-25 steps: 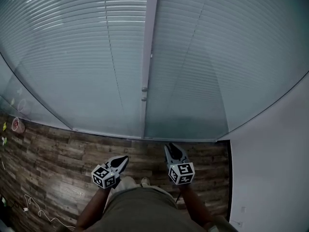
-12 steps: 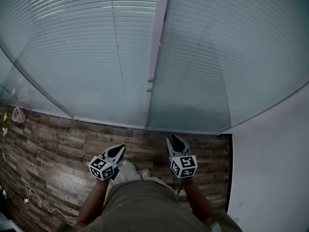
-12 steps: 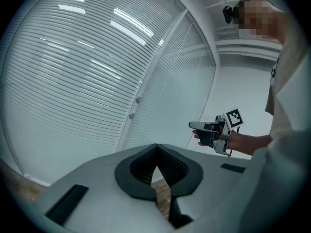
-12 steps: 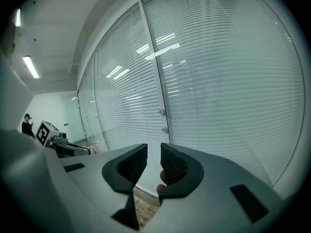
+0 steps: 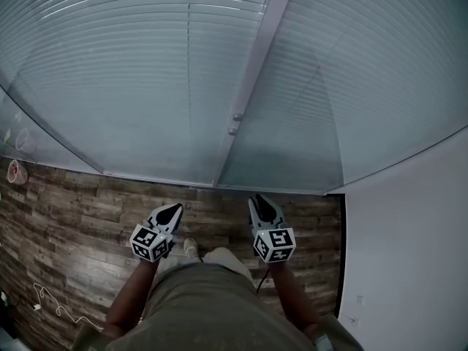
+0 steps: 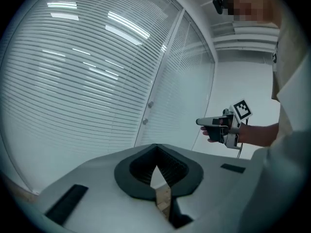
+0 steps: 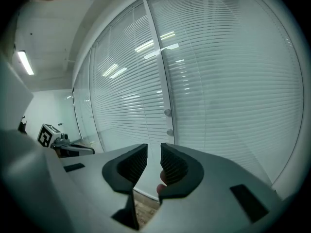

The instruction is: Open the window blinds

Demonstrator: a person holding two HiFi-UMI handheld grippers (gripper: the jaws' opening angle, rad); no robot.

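Note:
Closed horizontal window blinds (image 5: 131,72) hang behind glass panels, split by a pale frame post (image 5: 256,72). Two small round knobs (image 5: 238,116) sit on that post, also seen as knobs (image 6: 150,104) and knobs (image 7: 167,112). My left gripper (image 5: 172,209) is held low over the floor and points at the glass; its jaws (image 6: 156,147) meet at the tips with nothing in them. My right gripper (image 5: 260,200) is beside it, short of the glass. Its jaws (image 7: 153,149) stand a narrow gap apart with nothing between them. Neither gripper touches the blinds or the knobs.
Dark wood-plank floor (image 5: 80,218) runs along the foot of the glass. A white wall (image 5: 409,254) closes the right side. A thin white cable (image 5: 51,309) lies on the floor at lower left, and a small pink object (image 5: 13,171) sits by the glass at far left.
Both grippers have moved forward, nearer the foot of the glass. The frame post and its knobs have drifted to the right in the head view. The jaws look unchanged.

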